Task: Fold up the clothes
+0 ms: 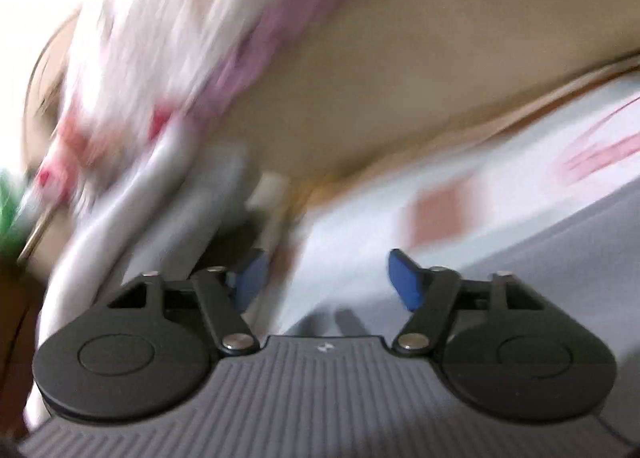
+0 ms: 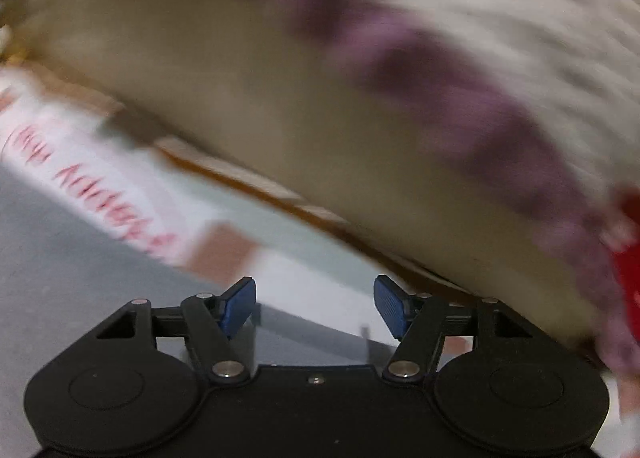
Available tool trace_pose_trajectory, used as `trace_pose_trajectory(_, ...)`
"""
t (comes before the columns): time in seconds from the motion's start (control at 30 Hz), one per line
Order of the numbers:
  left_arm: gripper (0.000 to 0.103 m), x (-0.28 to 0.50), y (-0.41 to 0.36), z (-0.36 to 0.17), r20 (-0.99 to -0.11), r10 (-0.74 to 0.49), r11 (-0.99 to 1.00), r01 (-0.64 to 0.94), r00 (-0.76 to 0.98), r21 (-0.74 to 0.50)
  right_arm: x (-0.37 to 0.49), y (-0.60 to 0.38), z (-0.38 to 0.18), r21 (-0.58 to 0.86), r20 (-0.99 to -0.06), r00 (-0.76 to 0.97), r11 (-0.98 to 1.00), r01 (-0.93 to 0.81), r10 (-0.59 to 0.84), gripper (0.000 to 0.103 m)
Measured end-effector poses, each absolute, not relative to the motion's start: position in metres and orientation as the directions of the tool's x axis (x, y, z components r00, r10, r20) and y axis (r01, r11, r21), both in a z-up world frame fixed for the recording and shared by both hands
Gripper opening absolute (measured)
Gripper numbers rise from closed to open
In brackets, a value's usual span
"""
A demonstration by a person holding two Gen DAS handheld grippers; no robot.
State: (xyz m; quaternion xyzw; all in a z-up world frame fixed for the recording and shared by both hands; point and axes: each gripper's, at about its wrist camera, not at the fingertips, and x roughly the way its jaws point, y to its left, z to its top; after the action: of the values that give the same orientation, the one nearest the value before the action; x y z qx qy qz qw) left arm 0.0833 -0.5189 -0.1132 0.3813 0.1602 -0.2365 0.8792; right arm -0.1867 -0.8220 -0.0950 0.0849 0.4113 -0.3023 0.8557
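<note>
both views are heavily smeared by motion, so little fine detail can be read. in the left wrist view the left gripper point(image 1: 326, 278) is seen with its blue pads well apart and nothing between them; in the right wrist view the right gripper point(image 2: 314, 308) is likewise spread wide and empty.

the task's thing, a pale garment point(image 1: 472, 194) with pink lettering and a brownish square patch, is seen lying on a grey surface point(image 1: 540, 258), towards one o'clock from the left gripper and towards ten o'clock from the right gripper point(image 2: 92, 178). whether that surface is a bench or a bed cannot be told. a white and purple patterned cloth point(image 2: 460, 70) is spread across the top of both views, from twelve to three o'clock on the right side, above a tan panel point(image 2: 240, 98) that may be a headboard or wall. a grey rounded object point(image 1: 192, 194) is seen at ten o'clock in the left view; what it is cannot be told.

neither gripper is judged to have taken hold of the garment yet. the risks from here are judged as follows: with motion this fast, an edge could be missed or only one layer pinched, so that the fold would come out skewed; the patterned cloth nearby could be snagged instead of the garment; and if the two grippers were closed at uneven points, the fabric could be dragged and bunched.
</note>
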Motion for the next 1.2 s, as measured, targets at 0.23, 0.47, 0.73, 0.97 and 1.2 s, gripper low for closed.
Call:
trace_pose_trajectory(0.23, 0.07, -0.01, -0.583, -0.13, -0.708, -0.615, 0.281, 0.935, 0.347, 0.214, -0.289, -0.846, -0.124, 0.189, -0.782, 0.56, 0.753, 0.631, -0.273, 0.069)
trace_pose_trajectory(0.47, 0.084, -0.019, -0.603, -0.158, -0.67, -0.608, 0.271, 0.904, 0.427, 0.33, -0.306, -0.901, -0.148, 0.023, -0.712, 0.442, 0.611, 0.791, -0.546, 0.067)
trace_pose_trajectory(0.73, 0.088, 0.025, -0.587, -0.156, -0.662, -0.554, 0.391, 0.86, 0.505, 0.329, -0.337, -0.969, -0.148, 0.007, -0.714, 0.385, 0.543, 0.839, -0.585, 0.062)
trace_pose_trajectory(0.97, 0.089, 0.04, -0.572, -0.15, -0.656, -0.477, 0.413, 0.808, 0.585, 0.42, -0.374, -0.988, -0.138, -0.084, -0.714, 0.238, 0.419, 0.904, -0.659, 0.057)
trace_pose_trajectory(1.2, 0.087, 0.05, -0.525, -0.13, -0.626, -0.355, 0.525, 0.702, 0.694, 0.481, -0.476, -0.938, -0.109, 0.214, -0.778, 0.311, 0.234, 0.948, -0.546, 0.063)
